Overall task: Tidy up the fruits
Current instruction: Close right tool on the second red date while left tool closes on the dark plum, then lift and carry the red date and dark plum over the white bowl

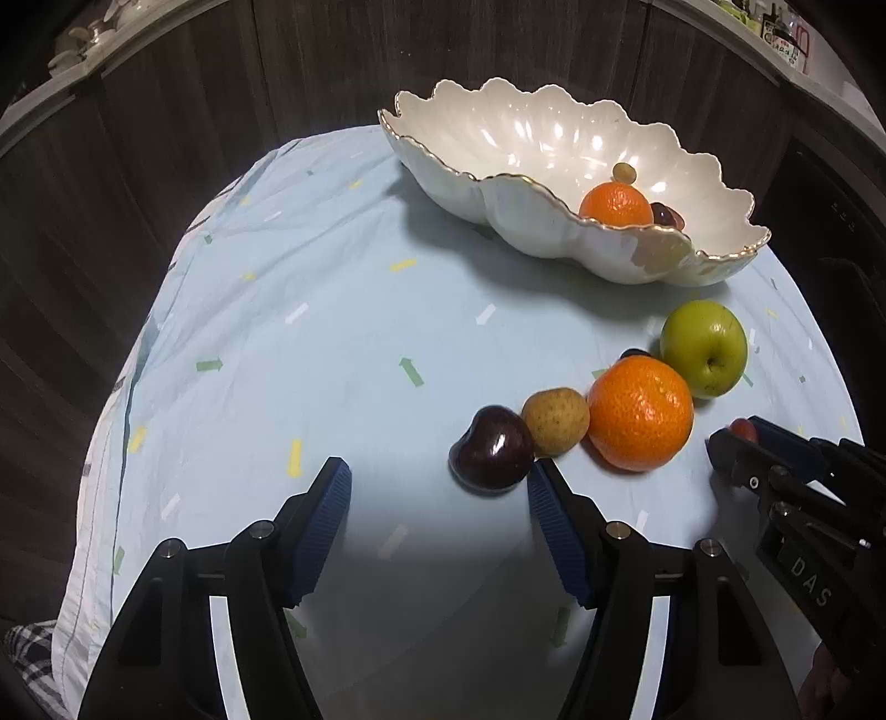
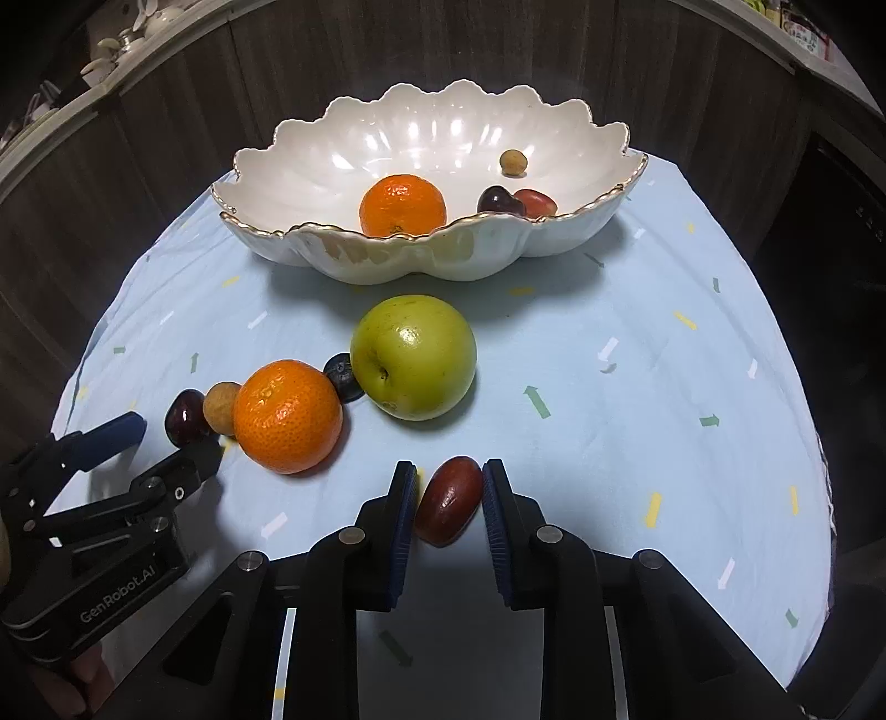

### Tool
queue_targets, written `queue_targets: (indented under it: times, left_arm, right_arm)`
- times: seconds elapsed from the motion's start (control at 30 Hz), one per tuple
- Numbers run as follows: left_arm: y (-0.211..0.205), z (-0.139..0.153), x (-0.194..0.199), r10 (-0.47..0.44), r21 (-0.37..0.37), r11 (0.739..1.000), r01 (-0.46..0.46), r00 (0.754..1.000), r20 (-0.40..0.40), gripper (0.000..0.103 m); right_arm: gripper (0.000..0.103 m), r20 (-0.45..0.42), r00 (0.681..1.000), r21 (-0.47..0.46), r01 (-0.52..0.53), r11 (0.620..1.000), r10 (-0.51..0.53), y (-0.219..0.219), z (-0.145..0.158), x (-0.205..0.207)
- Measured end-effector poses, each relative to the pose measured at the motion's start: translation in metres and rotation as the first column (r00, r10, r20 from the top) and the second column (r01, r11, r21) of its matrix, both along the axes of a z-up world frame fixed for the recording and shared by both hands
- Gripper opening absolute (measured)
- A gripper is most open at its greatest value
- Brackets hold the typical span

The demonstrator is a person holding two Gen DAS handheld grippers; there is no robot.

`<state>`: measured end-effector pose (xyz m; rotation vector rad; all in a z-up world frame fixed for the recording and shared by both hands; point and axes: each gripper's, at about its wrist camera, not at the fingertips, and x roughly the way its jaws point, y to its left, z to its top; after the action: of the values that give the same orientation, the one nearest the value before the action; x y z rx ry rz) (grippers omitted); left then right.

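Note:
A white scalloped bowl [image 2: 387, 260] [image 1: 554, 232] at the back of the table holds an orange [image 2: 402, 205], a dark cherry [image 2: 501, 202], a red date [image 2: 534, 203] and a small tan fruit [image 2: 512, 163]. On the cloth lie a green apple [image 2: 414, 357] [image 1: 703, 349], an orange [image 2: 287, 415] [image 1: 639, 412], a blueberry [image 2: 340, 376], a tan longan [image 2: 221, 408] [image 1: 555, 421] and a dark cherry [image 1: 492, 457] [image 2: 185, 416]. My left gripper [image 1: 437, 498] [image 2: 174, 435] is open, its right finger beside the cherry. My right gripper [image 2: 449, 498] [image 1: 736, 437] is closed around a red date [image 2: 448, 501], pads touching it on the cloth.
A light blue patterned cloth [image 1: 310, 343] covers the round table. Dark wood panelling [image 2: 166, 111] stands behind the bowl. Shelves with small items [image 1: 83, 44] run along the top. The table edge drops off at left and right.

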<state>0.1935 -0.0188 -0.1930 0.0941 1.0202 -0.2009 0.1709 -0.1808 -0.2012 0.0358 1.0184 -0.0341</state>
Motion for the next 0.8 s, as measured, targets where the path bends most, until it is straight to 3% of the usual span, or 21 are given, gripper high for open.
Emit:
queue_targets:
  times: [0.33,0.6,0.8]
  left_arm:
    - [-0.006,0.000,0.007,-0.055,-0.002,0.998,0.055,0.998,-0.003,0.054]
    - [-0.012,0.002,0.005,-0.090,-0.023,0.996,0.090,0.996,-0.004,0.033]
    - [-0.013,0.004,0.004,-0.091,-0.022,0.996,0.091,0.996,-0.002,0.030]
  right_arm:
    - [0.025,0.001,1.000,-0.003,-0.002,1.000,0.002,0.000,0.000,0.000]
    - [0.024,0.002,1.000,0.008,0.002,1.000,-0.002,-0.001,-0.001,0.001]
    - [0.024,0.000,1.000,0.016,0.005,1.000,-0.005,-0.002,-0.001,0.001]
